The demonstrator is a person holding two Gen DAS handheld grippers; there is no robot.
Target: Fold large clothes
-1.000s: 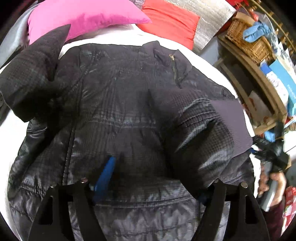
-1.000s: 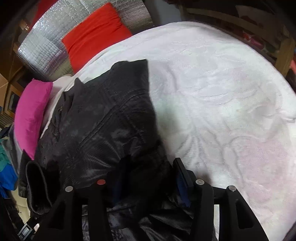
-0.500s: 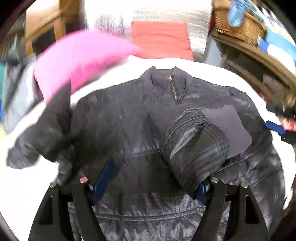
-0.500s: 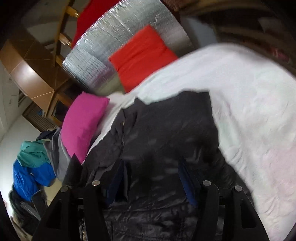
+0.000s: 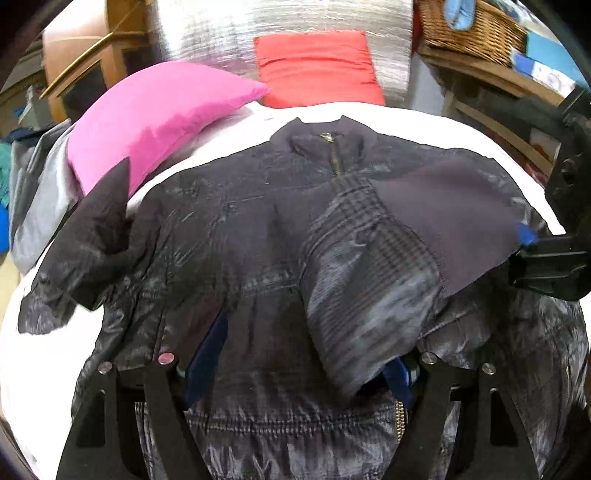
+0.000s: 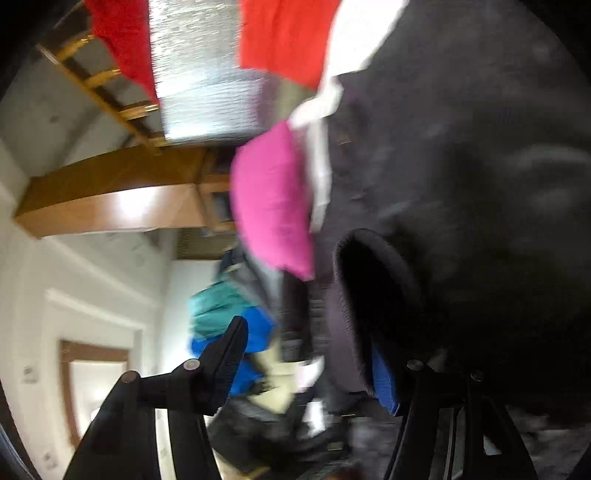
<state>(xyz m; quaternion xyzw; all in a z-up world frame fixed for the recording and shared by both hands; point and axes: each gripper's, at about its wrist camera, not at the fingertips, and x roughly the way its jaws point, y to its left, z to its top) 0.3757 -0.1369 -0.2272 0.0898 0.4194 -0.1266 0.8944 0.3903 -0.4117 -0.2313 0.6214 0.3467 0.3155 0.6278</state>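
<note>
A dark quilted jacket lies front up on a white bed, collar at the far end. Its right sleeve is folded across the chest, cuff toward me. Its left sleeve sticks out at the left. My left gripper is open above the jacket's lower front, the sleeve cuff draped by its right finger. My right gripper is open, turned sideways beside the jacket, with the sleeve opening near its right finger. It also shows at the right edge of the left wrist view.
A pink pillow and a red pillow lie at the bed's head. A wicker basket stands on wooden shelves at the right. Blue and teal clothes are piled by the bed's left side.
Both grippers pulled back and rose from the jacket. The right gripper rolled sideways and swung left. The right sleeve stays folded over the chest.
</note>
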